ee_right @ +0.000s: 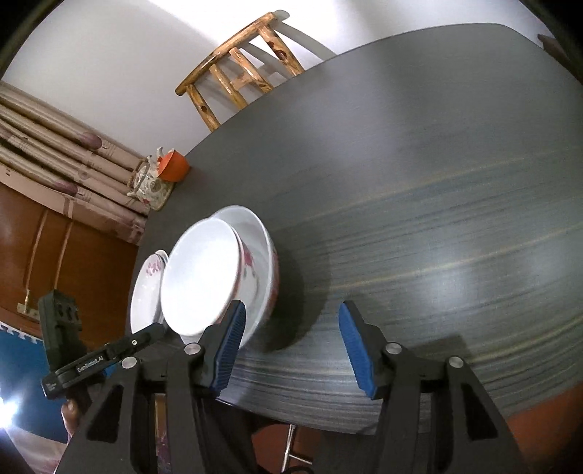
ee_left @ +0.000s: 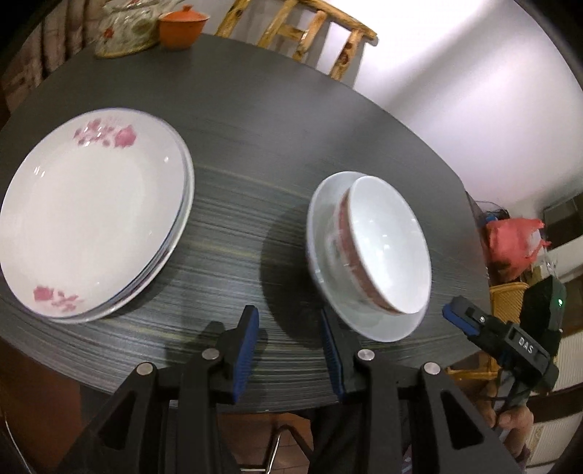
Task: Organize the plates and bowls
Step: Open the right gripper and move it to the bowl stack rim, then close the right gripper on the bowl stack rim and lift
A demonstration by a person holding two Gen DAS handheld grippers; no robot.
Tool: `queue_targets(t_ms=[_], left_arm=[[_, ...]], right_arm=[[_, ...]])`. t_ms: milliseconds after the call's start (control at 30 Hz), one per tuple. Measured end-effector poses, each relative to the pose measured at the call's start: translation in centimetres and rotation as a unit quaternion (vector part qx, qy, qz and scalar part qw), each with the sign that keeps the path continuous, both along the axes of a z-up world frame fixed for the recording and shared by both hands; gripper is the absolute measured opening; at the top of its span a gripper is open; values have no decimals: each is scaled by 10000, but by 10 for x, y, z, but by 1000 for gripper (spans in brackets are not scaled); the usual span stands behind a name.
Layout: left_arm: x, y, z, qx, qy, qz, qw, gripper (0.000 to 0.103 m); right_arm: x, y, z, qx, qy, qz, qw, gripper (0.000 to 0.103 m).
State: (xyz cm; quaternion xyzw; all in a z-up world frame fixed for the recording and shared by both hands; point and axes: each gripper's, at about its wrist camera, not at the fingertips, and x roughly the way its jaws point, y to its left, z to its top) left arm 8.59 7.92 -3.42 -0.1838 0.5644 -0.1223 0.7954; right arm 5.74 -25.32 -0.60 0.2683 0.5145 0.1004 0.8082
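A dark, streaky desk (ee_left: 291,146) fills both views, with a wooden chair (ee_left: 309,32) behind it against a white wall. In the left wrist view, at upper left, a floral pot (ee_left: 124,29) stands beside an orange lidded bowl (ee_left: 182,27). At middle left lies a stack of plates (ee_left: 94,226), white with pink flowers. Right of centre two bowls (ee_left: 368,255) sit nested, the inner one tilted in the outer. At the bottom, the left gripper (ee_left: 289,328) stands partly open over bare desk with nothing between its blue pads; its right pad is just beside the outer bowl's rim, and I cannot tell whether they touch. At the right edge the right gripper (ee_left: 473,324) shows from the side, near the bowls, with a red bag (ee_left: 513,240) behind it.

In the right wrist view, the left gripper (ee_right: 145,335) enters at lower left, its tip by the plates (ee_right: 147,288). The bowls (ee_right: 218,277) sit at centre left. The right gripper (ee_right: 291,324), at the bottom, is half open and empty, its left pad overlapping the bowls' near edge in the frame.
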Motion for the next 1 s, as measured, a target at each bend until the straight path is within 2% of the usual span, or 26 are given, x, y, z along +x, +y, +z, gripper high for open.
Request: queue_targets(t_ms=[167, 300, 367, 467, 567, 600, 667, 767, 867, 1000], left_arm=[[5, -1, -8, -130, -120, 16, 9998, 35], [12, -4, -9, -48, -201, 159, 9997, 35], [15, 0, -10, -194, -123, 244, 9994, 34], [13, 5, -7, -356, -236, 320, 9986, 35], [20, -6, -6, -484, -191, 75, 9986, 35], [22, -9, -5, -431, -257, 21, 9987, 35], [26, -17, -6, 2, -297, -42, 9995, 35], [33, -20, -17, -66, -93, -153, 9998, 37], [37, -18, -20, -25, -148, -111, 9998, 38], [43, -22, -23, 99, -192, -192, 9996, 38]], right_arm=[[-5, 2, -4, -56, 6, 29, 10000, 48], [0, 7, 0, -190, -21, 66, 9998, 47], [3, 8, 1, -228, -14, 67, 9997, 47], [7, 10, 4, -269, -25, 106, 9996, 47], [12, 11, 3, -335, 4, 142, 9993, 47], [14, 11, 1, -353, 54, 149, 9993, 47], [17, 10, -3, -293, 114, 144, 9994, 47], [23, 11, -7, -428, 199, 186, 9987, 47], [28, 13, -11, -372, 249, 256, 9987, 47], [36, 19, -16, -593, 329, 410, 9969, 46]])
